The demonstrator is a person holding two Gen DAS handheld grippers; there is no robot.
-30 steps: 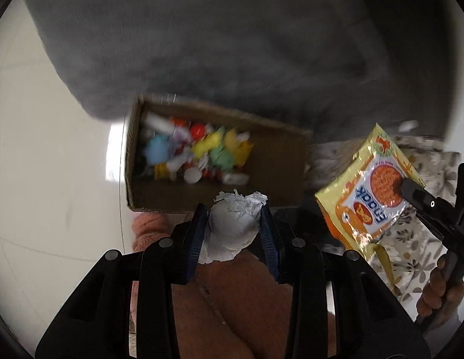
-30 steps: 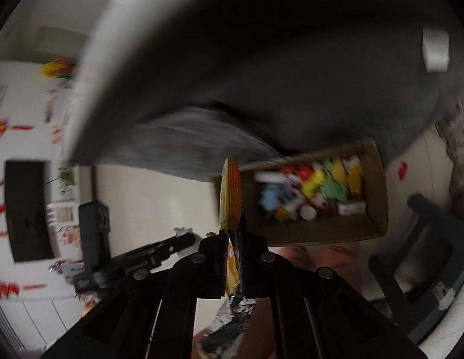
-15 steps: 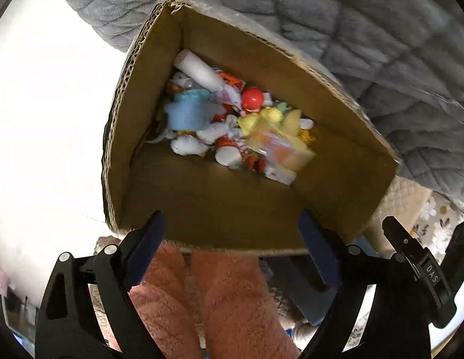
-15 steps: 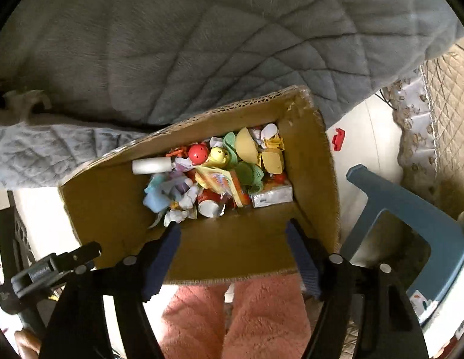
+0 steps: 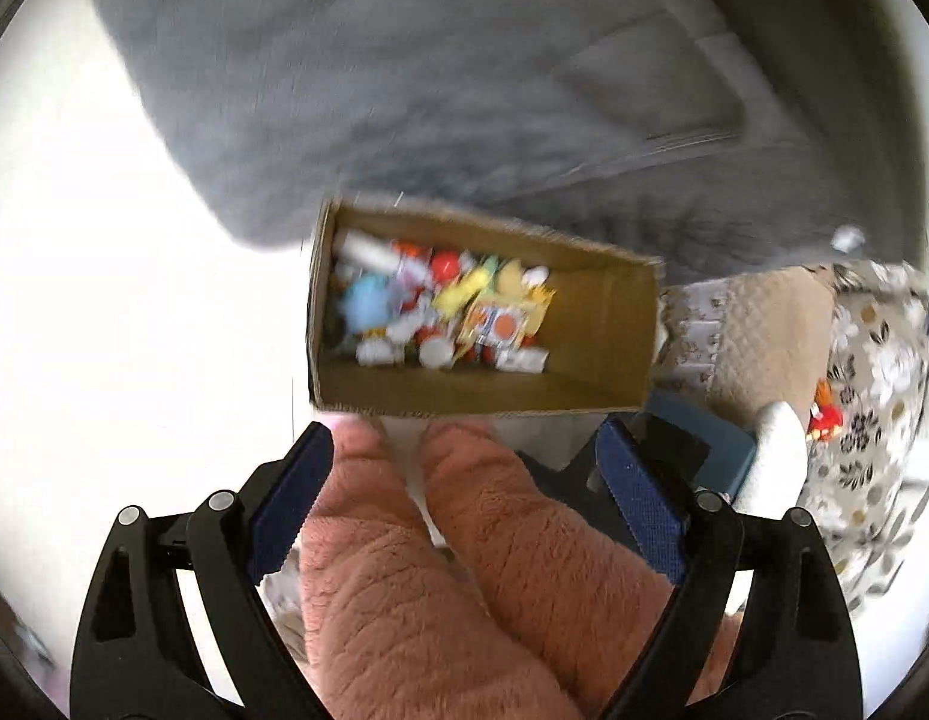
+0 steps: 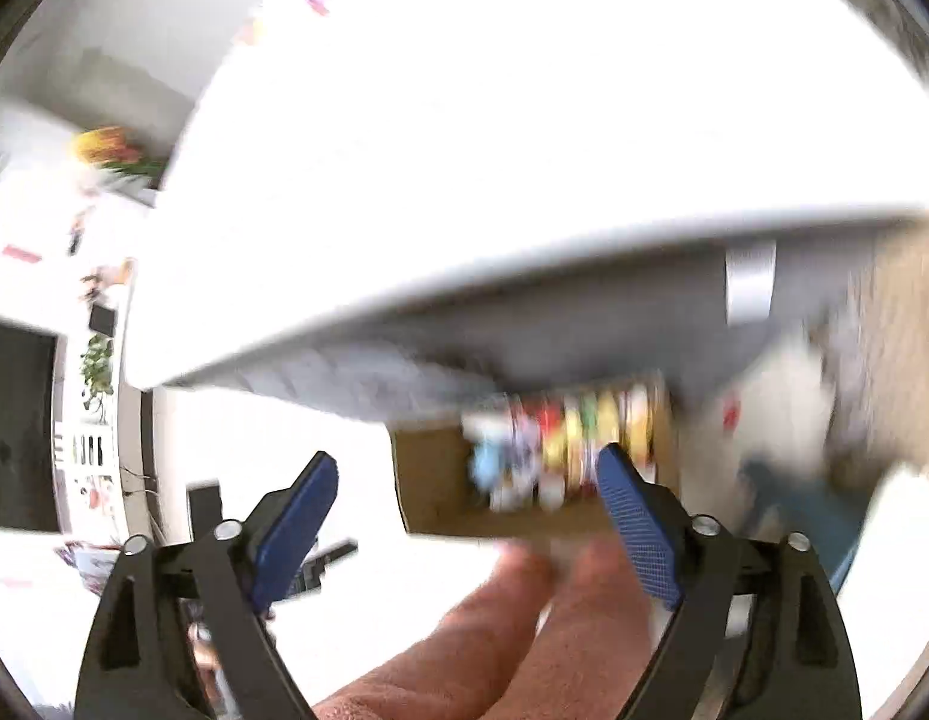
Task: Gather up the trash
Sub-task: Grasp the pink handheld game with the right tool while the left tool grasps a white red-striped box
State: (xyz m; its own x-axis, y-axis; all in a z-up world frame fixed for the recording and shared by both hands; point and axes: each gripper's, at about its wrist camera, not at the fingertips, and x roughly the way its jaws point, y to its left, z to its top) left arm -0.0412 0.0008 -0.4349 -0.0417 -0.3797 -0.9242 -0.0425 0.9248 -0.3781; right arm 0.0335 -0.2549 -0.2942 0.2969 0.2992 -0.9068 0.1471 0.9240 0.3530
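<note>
A cardboard box [image 5: 602,336] stands on the floor, holding several pieces of colourful trash, with a yellow snack packet [image 5: 500,324] lying on top. My left gripper [image 5: 464,438] is open and empty, above and in front of the box. My right gripper [image 6: 464,468] is open and empty too, with the blurred box [image 6: 434,480] seen between its fingers. Pink fleece-covered legs [image 5: 464,570] fill the space below both grippers.
A grey quilted cover [image 5: 464,90] hangs behind the box. A blue stool [image 5: 704,444] and floral cushions [image 5: 872,360] are to the right. A small red piece [image 5: 824,417] lies on the cushions. White floor [image 5: 134,330] stretches to the left.
A second ago the left gripper held a white paper wad and the right the snack packet. Both opened over the box; the packet now lies inside. Both grippers have since pulled back.
</note>
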